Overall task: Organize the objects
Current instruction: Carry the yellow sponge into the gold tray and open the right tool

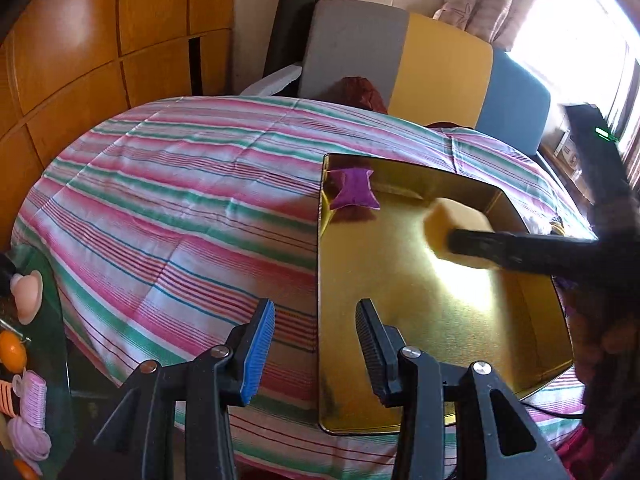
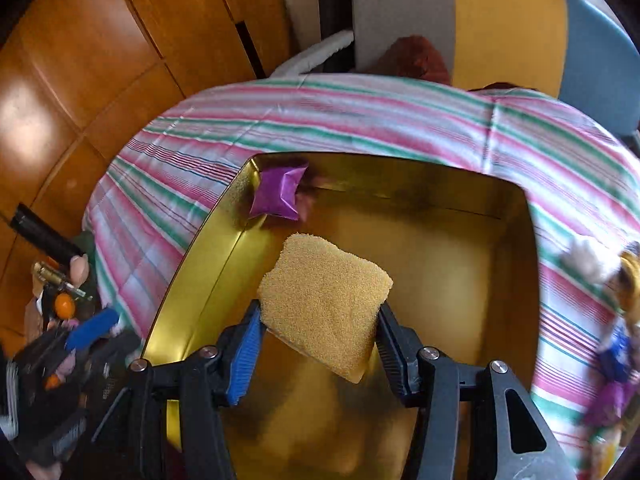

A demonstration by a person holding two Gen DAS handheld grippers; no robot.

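Note:
A gold metal tray lies on the striped bedcover; it also shows in the right wrist view. A purple pouch sits in its far left corner, also seen in the right wrist view. My right gripper is shut on a yellow sponge and holds it above the tray floor; the sponge shows in the left wrist view with the right gripper's finger across it. My left gripper is open and empty, above the tray's near left edge.
The striped bedcover spreads left of the tray. Small objects, among them pink hair rollers and an orange ball, lie at the far left. A doll lies right of the tray. Wooden cabinets and cushions stand behind.

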